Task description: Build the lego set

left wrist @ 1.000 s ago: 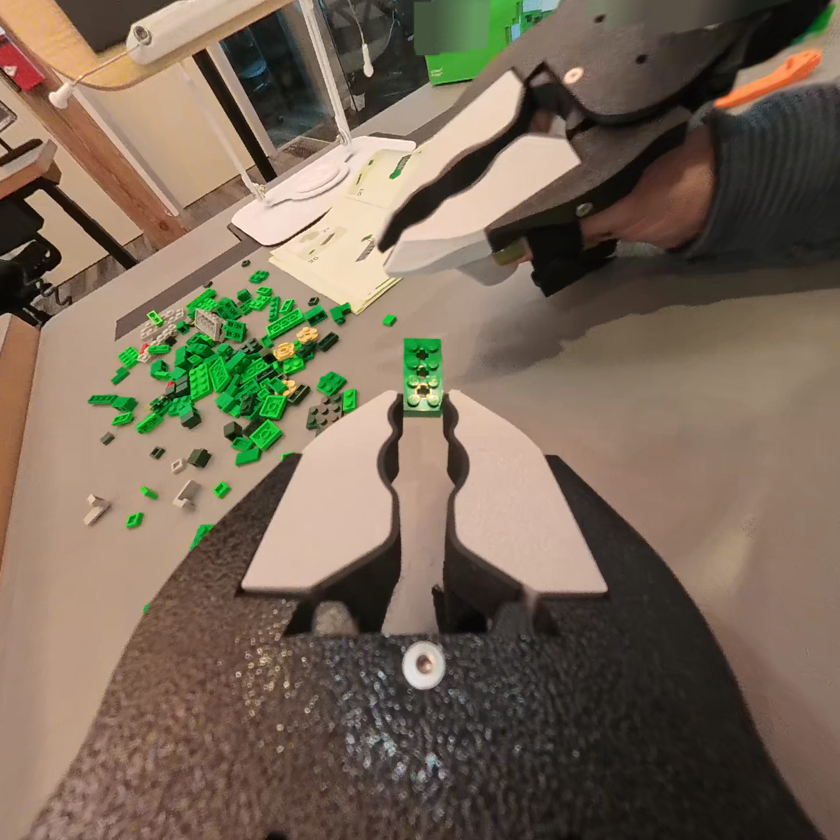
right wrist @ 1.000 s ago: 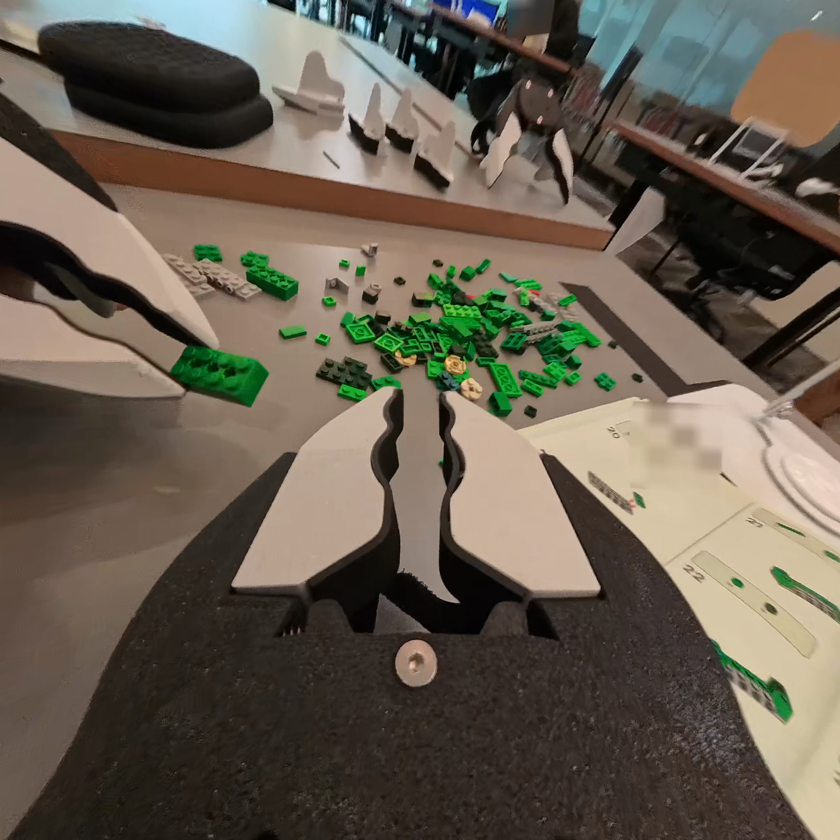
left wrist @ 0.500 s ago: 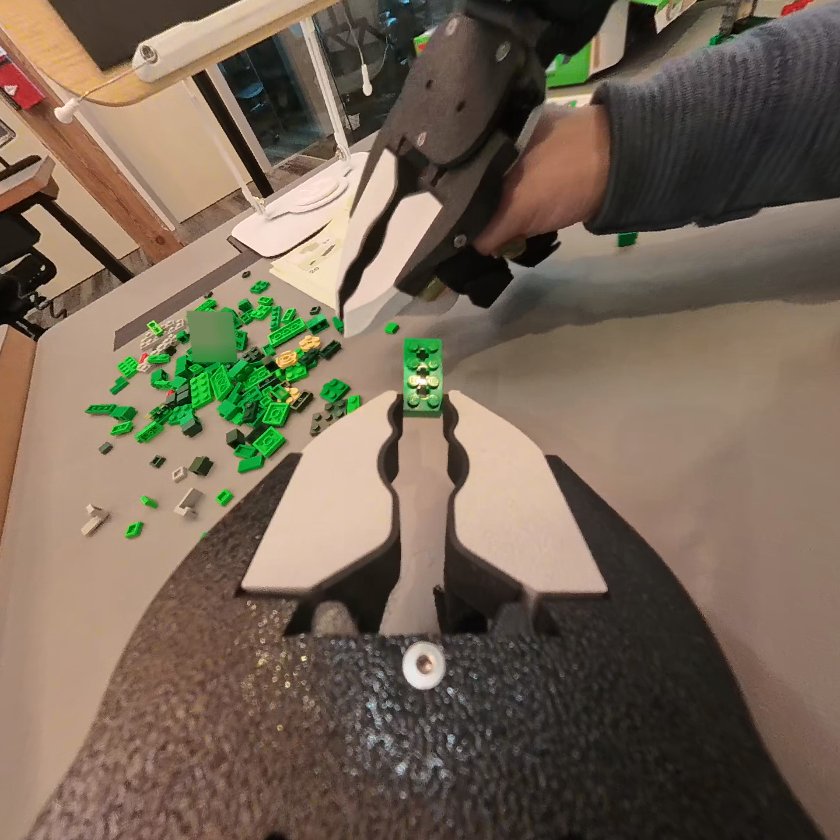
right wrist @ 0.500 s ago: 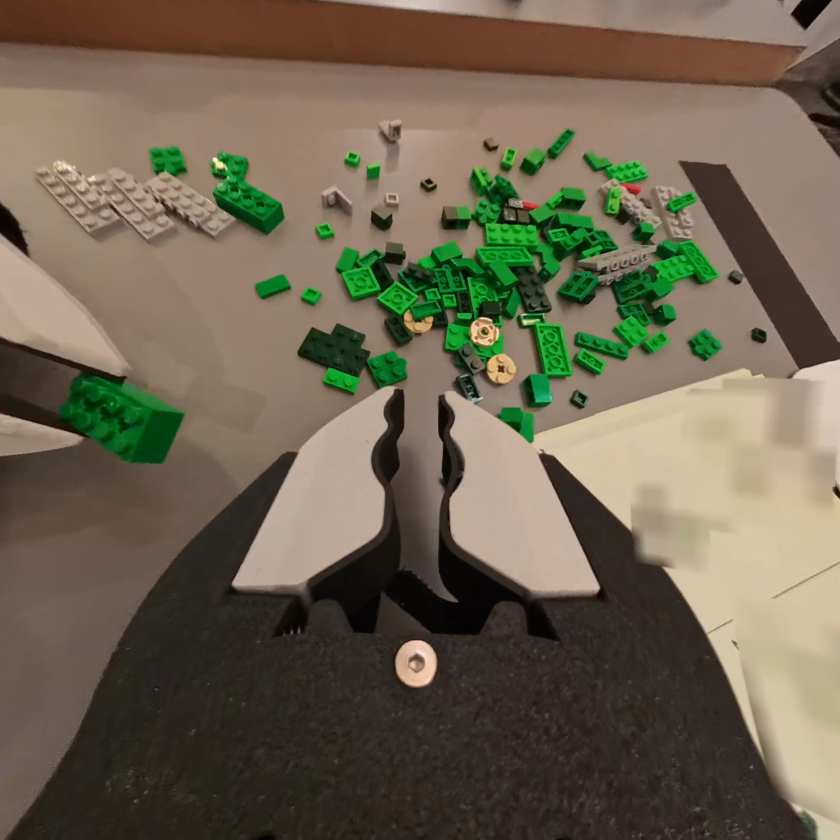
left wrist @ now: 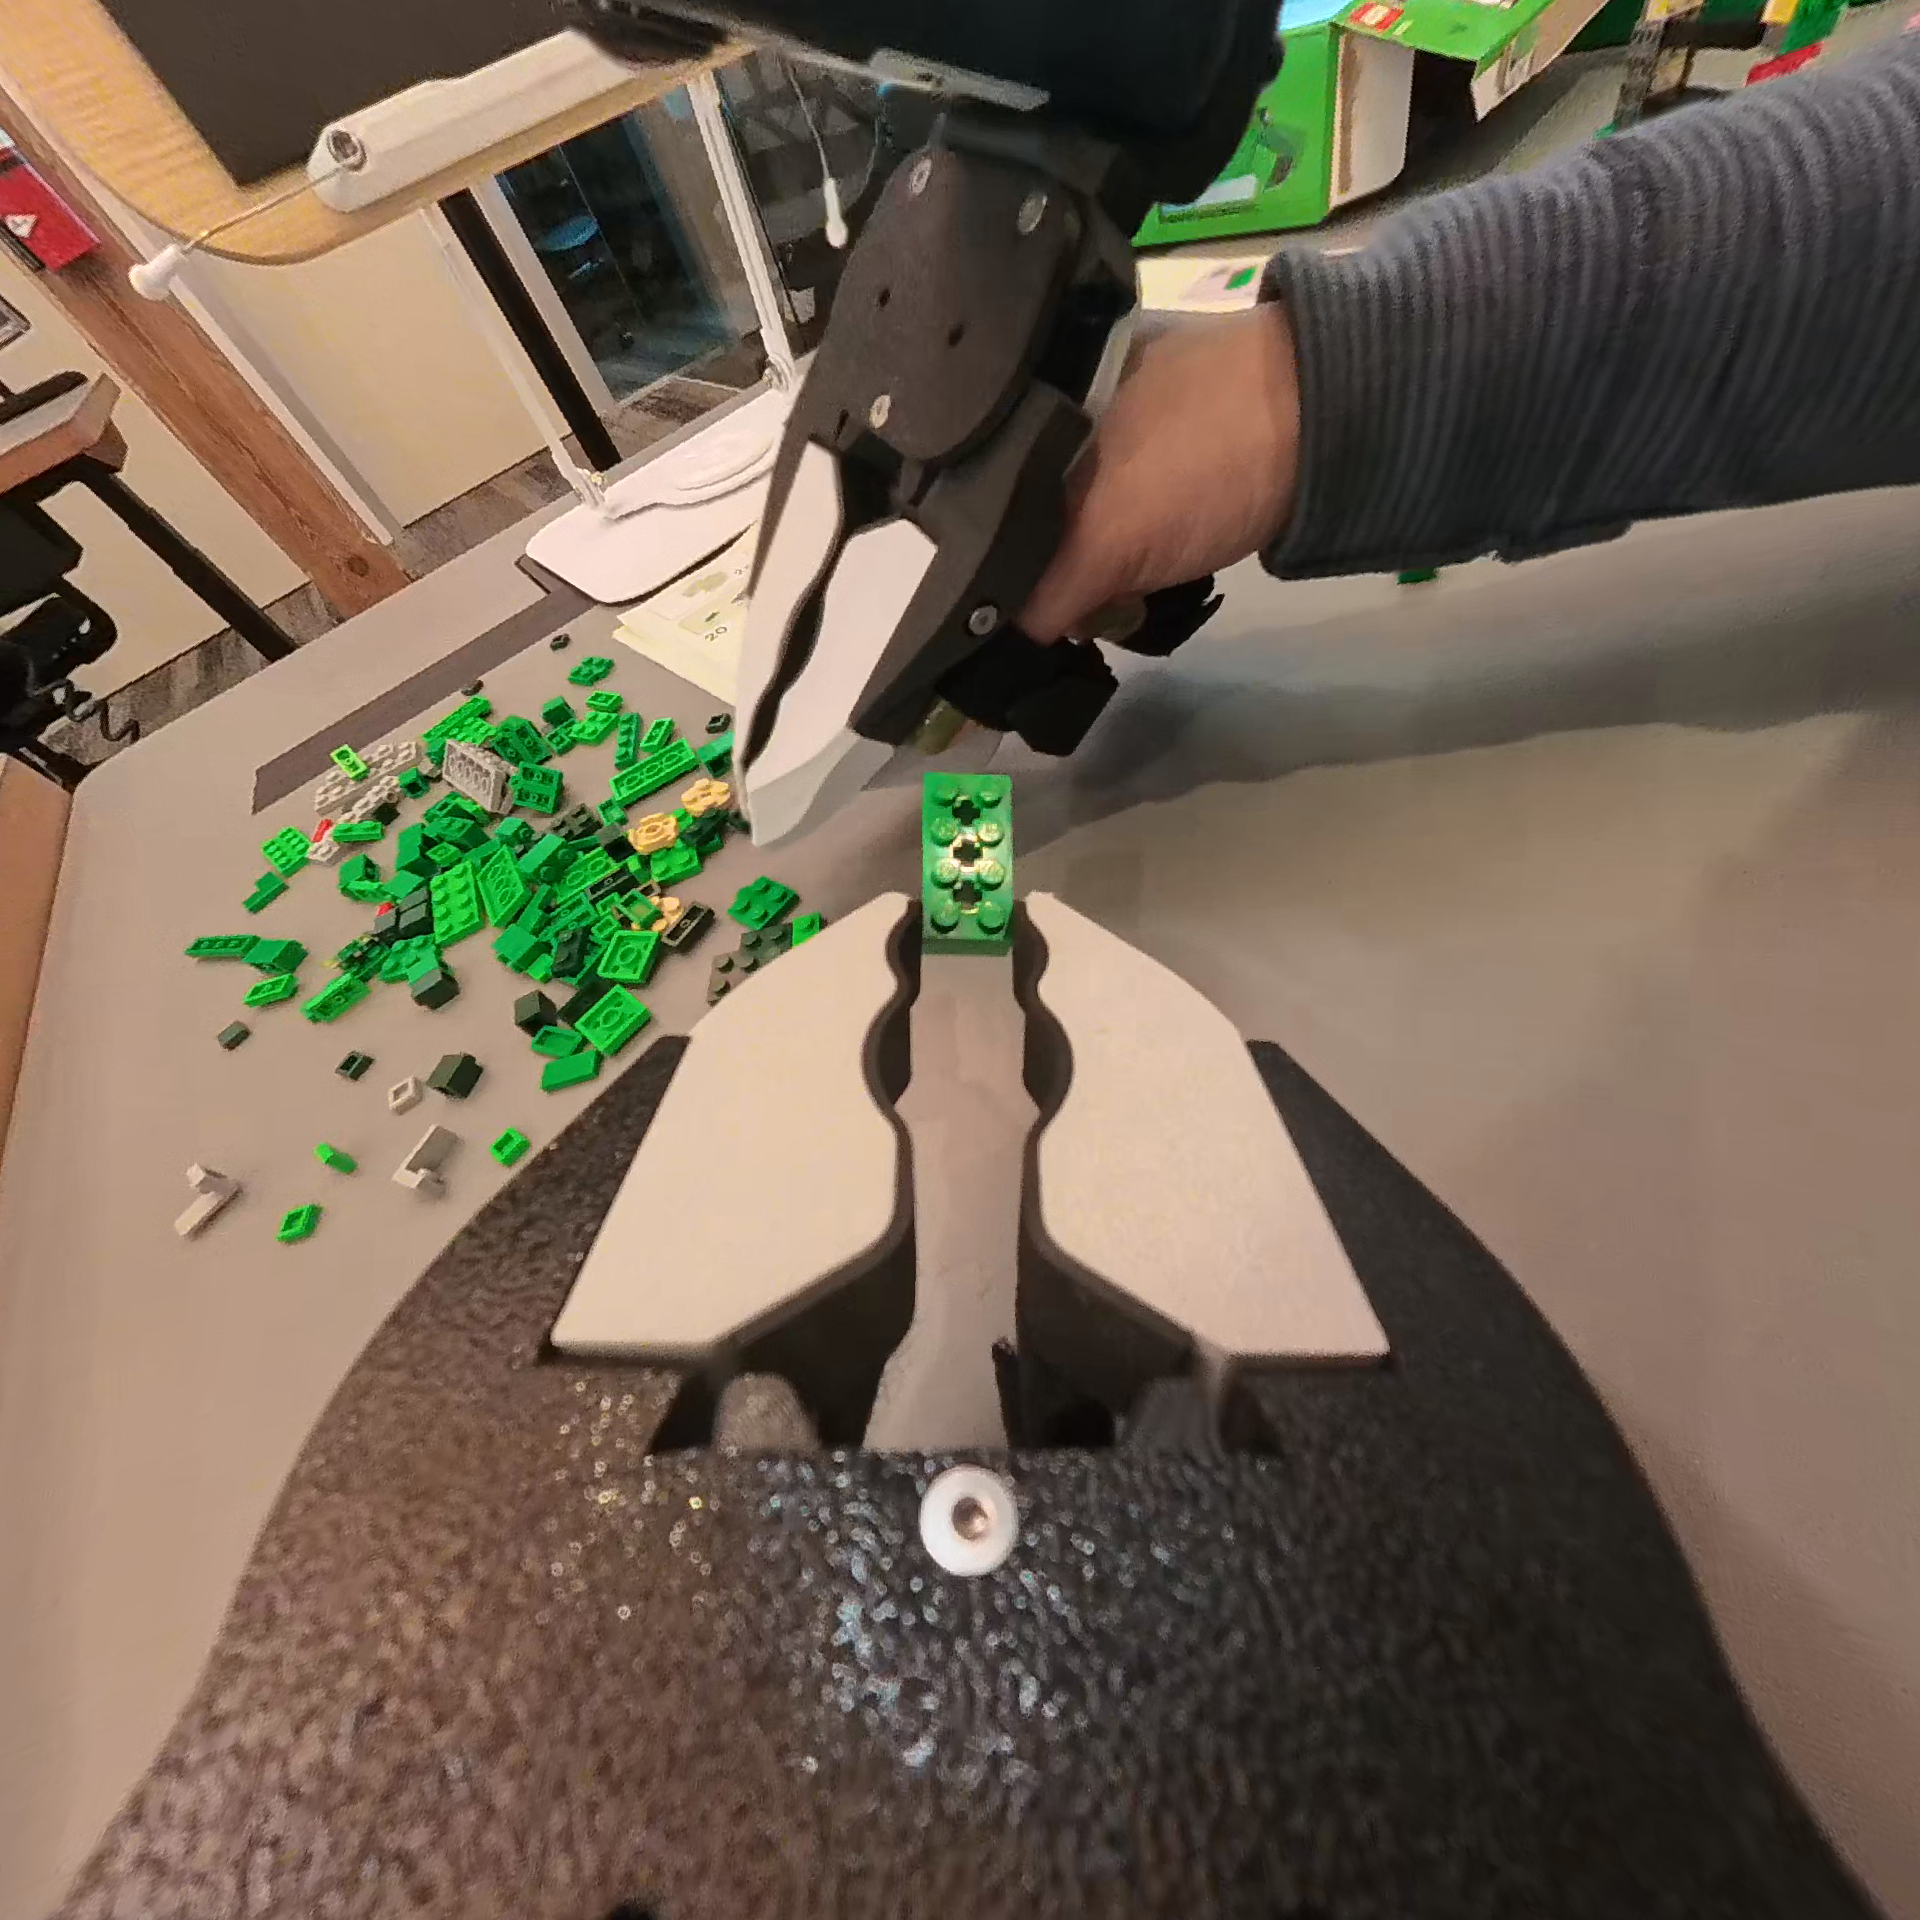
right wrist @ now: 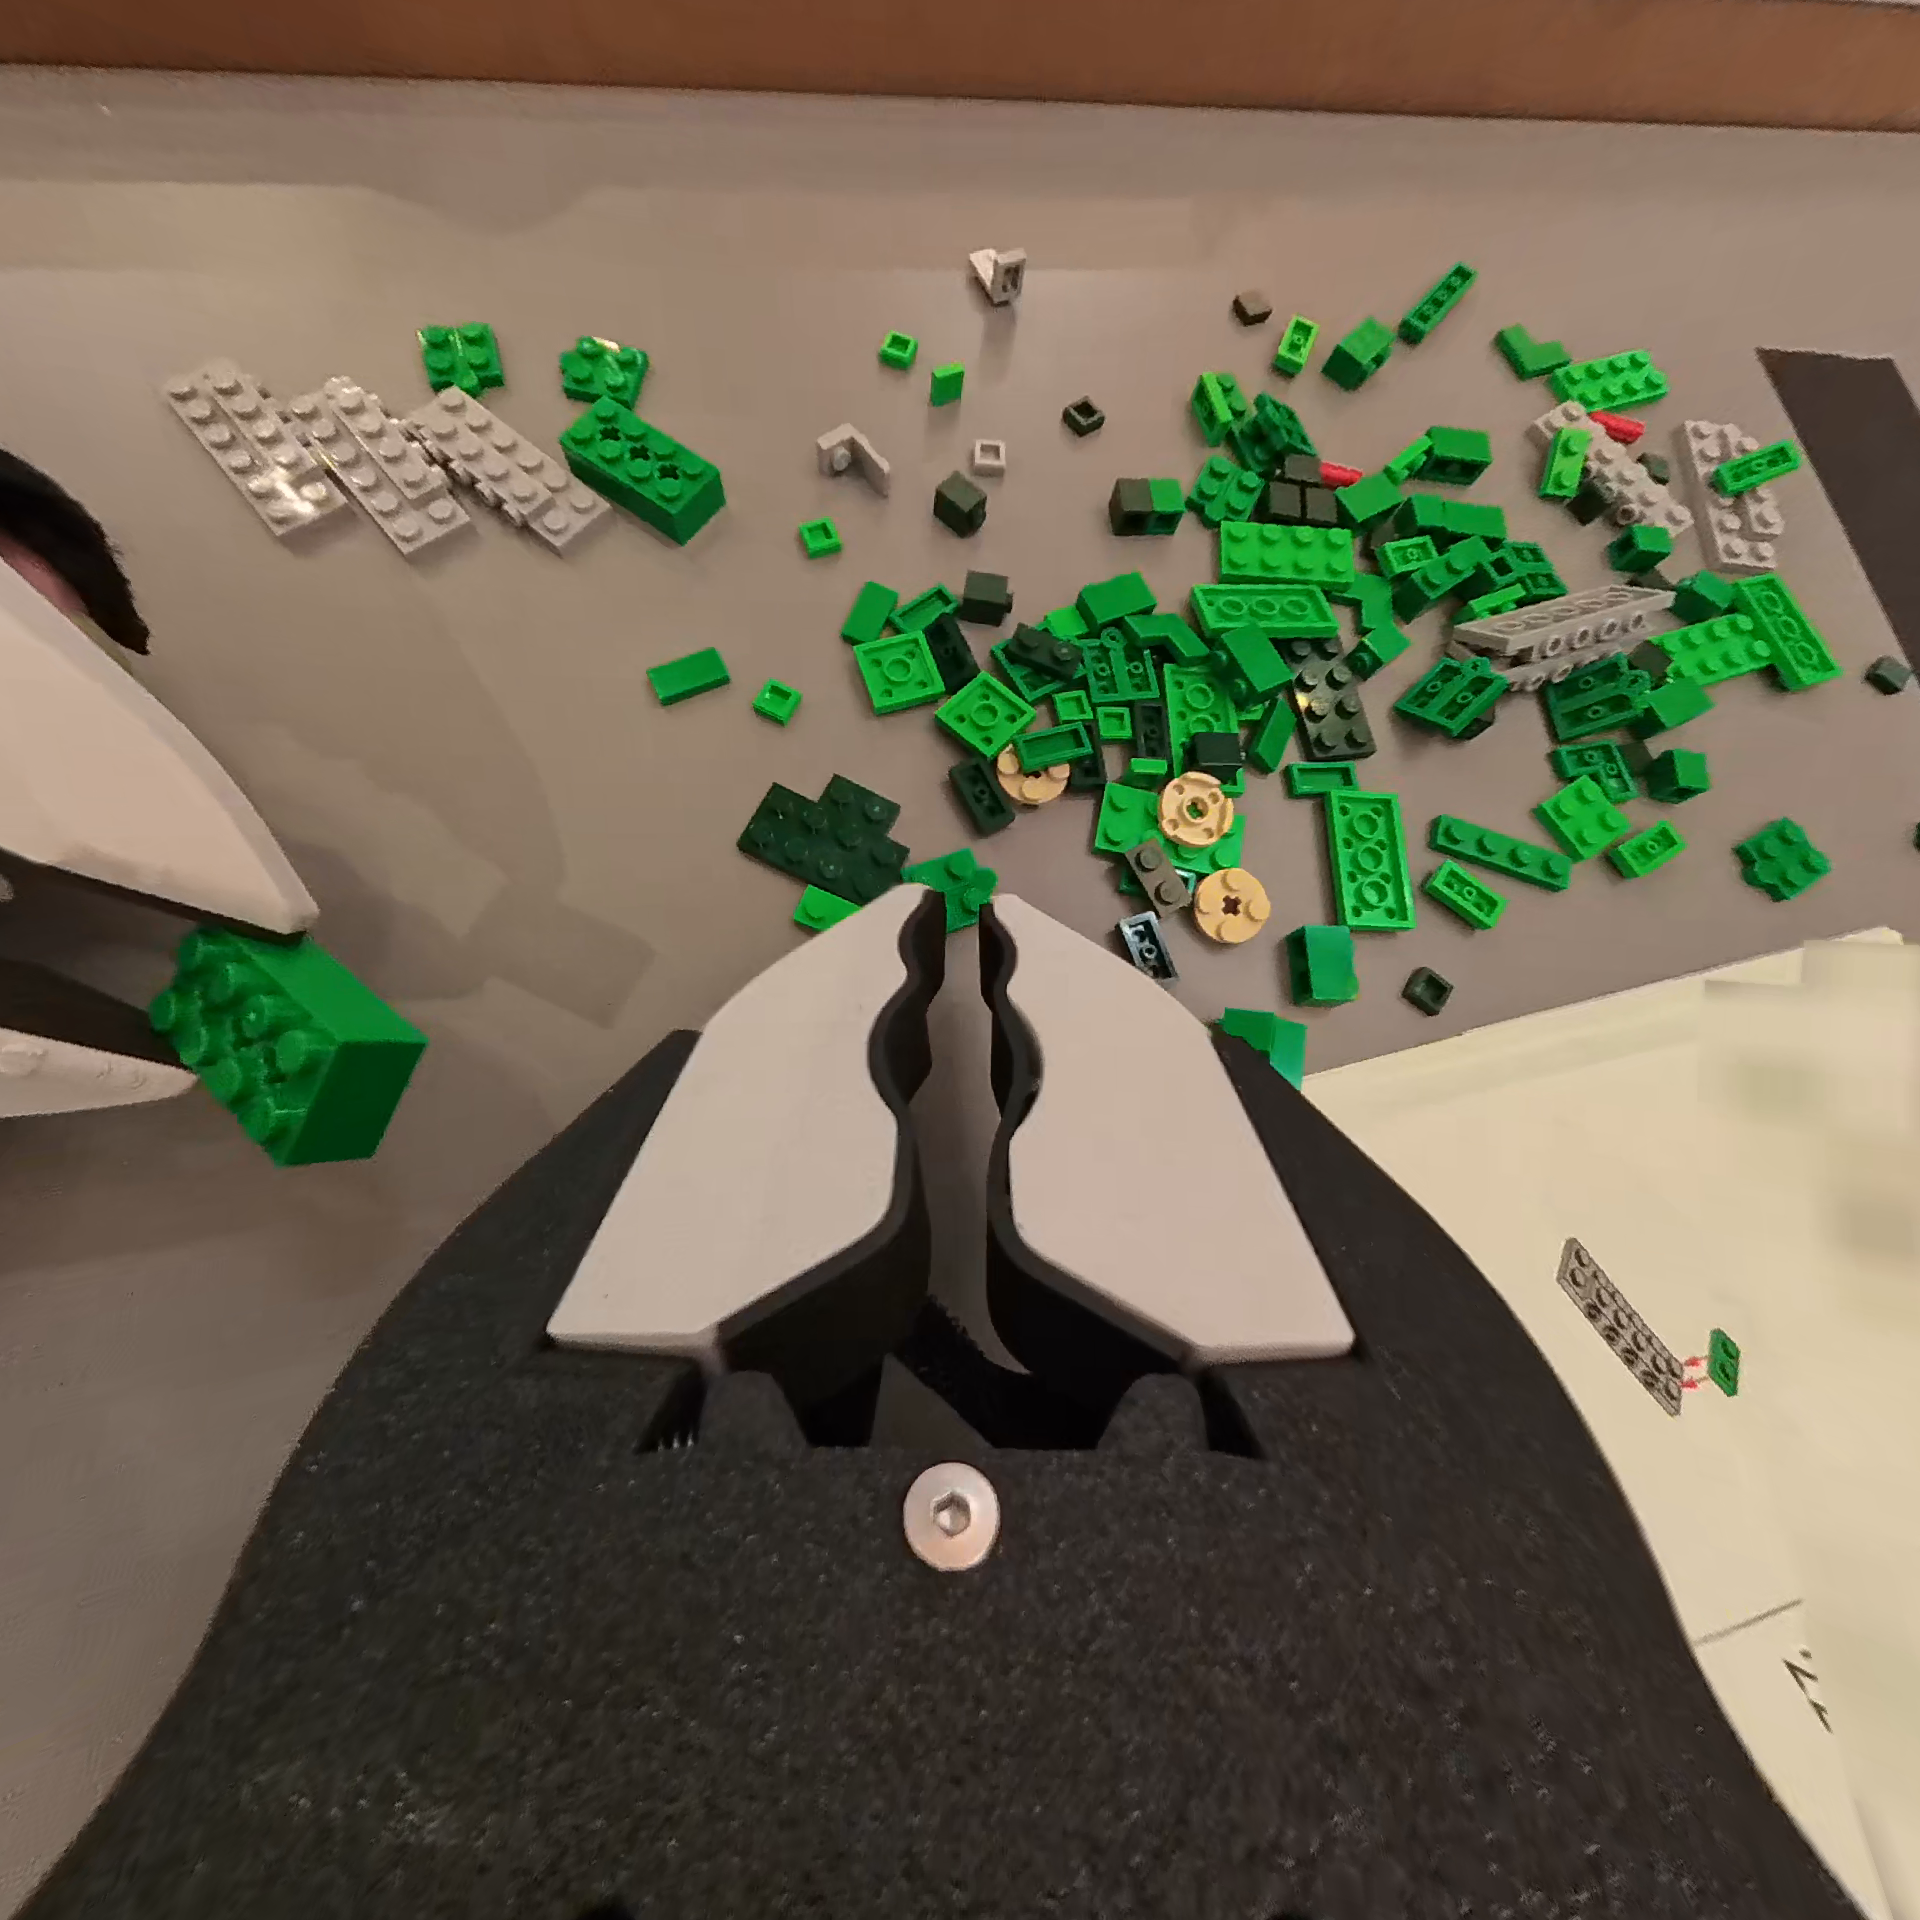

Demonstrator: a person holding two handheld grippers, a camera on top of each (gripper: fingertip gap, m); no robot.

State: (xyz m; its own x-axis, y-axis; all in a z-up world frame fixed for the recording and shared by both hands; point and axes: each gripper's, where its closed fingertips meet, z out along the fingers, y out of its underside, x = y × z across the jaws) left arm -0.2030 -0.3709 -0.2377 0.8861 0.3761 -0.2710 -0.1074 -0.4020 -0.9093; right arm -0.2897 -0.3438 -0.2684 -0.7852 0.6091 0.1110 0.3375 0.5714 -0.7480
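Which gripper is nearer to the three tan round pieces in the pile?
Right. The right gripper hovers just beside the tan round pieces; the left gripper is farther away, holding a green brick.

Warm indoor light, soft shadows, wide-angle bending, blurred edges.
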